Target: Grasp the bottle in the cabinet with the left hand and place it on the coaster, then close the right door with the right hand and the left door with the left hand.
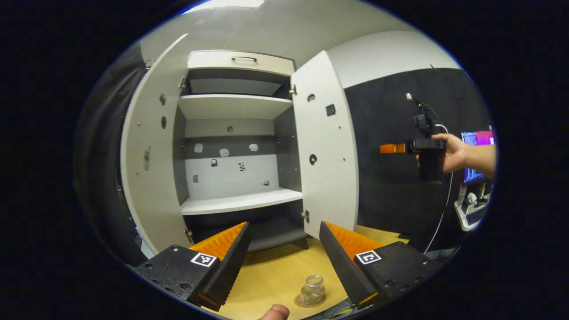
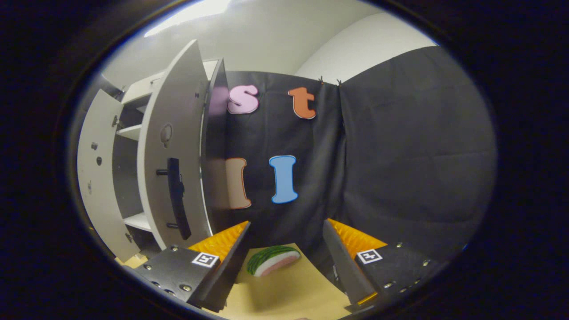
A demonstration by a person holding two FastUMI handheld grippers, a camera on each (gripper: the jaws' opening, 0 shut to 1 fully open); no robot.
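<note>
In the left gripper view, the left gripper [image 1: 282, 249] is held wide open above the wooden desk [image 1: 275, 266], with nothing between its fingers. Below and between them, near the bottom of the view, the bottle [image 1: 313, 289], a small clear one, is seen standing upright on the round coaster [image 1: 310, 302], well apart from the cabinet [image 1: 235, 146]. A fingertip [image 1: 275, 312] is seen at the very bottom edge.

The cabinet is set at the back of the desk with both doors swung open: the left door [image 1: 149, 151] and the right door [image 1: 326, 146]. Its white shelves [image 1: 240, 202] are seen bare of objects.

Further right in the same view, the right gripper [image 1: 393, 148] is held by a hand [image 1: 453, 153] in front of the black booth wall, apart from the right door; how far it is open cannot be told there.

In the right gripper view, the right gripper [image 2: 284, 249] is seen wide open and holding nothing. The right door's outer face, with its dark handle [image 2: 178, 198], is seen to the left. A watermelon-slice toy [image 2: 272, 260] lies on the desk beyond the fingers.
</note>
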